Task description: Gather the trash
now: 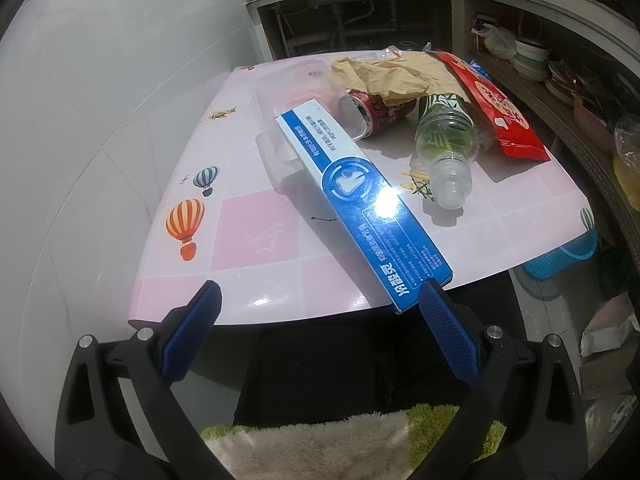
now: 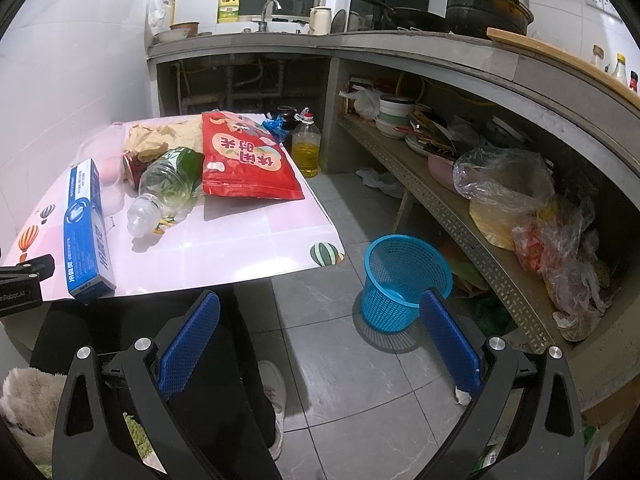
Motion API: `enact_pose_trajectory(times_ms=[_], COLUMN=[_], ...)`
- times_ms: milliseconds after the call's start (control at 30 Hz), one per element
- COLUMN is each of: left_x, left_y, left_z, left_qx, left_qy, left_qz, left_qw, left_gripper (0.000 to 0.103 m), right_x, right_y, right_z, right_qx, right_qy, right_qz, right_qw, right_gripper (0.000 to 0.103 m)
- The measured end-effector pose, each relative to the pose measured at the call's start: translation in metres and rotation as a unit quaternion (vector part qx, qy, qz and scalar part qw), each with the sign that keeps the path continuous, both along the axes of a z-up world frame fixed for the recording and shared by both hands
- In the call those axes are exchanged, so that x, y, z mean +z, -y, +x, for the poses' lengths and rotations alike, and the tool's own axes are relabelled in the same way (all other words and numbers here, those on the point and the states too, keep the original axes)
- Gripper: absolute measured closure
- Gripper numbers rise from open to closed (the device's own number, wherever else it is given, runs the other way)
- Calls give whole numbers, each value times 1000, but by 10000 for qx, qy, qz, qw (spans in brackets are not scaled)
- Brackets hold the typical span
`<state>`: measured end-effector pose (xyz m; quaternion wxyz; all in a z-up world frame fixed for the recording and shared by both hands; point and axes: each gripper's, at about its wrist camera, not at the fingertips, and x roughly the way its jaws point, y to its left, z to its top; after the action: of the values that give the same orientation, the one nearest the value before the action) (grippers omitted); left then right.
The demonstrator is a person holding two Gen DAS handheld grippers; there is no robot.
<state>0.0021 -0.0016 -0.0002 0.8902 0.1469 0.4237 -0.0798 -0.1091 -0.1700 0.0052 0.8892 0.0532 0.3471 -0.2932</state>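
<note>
A long blue box (image 1: 360,196) lies on the pink table (image 1: 248,240), its near end over the front edge. Behind it lie a red can (image 1: 372,114), a clear plastic bottle (image 1: 446,148), crumpled brown paper (image 1: 384,74), a red snack bag (image 1: 496,108) and a clear plastic tray (image 1: 284,80). My left gripper (image 1: 320,300) is open at the table's front edge, its right pad (image 1: 444,328) just below the box end. My right gripper (image 2: 320,312) is open and empty above the floor, right of the table (image 2: 224,248). A blue mesh basket (image 2: 400,280) stands on the floor.
A concrete counter with a lower shelf (image 2: 460,184) of bowls and plastic bags runs along the right. An oil jug (image 2: 306,148) stands on the floor behind the table. The person's legs and a shoe (image 2: 272,392) are below. A white tiled wall (image 1: 100,100) is left.
</note>
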Motion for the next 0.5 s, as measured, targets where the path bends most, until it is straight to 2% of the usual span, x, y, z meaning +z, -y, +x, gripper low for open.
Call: enact_pose_trajectory(times_ms=[500], left_x=[0], left_y=[-4], left_z=[-1], left_qx=[5], left_qy=[-7], left_qz=[-22], left_qw=[10000], left_gripper=[8], right_x=[1], right_y=[-2], right_z=[1], right_qx=[5], right_qy=[14], right_qz=[-9], right_qw=[10000], right_gripper=[5])
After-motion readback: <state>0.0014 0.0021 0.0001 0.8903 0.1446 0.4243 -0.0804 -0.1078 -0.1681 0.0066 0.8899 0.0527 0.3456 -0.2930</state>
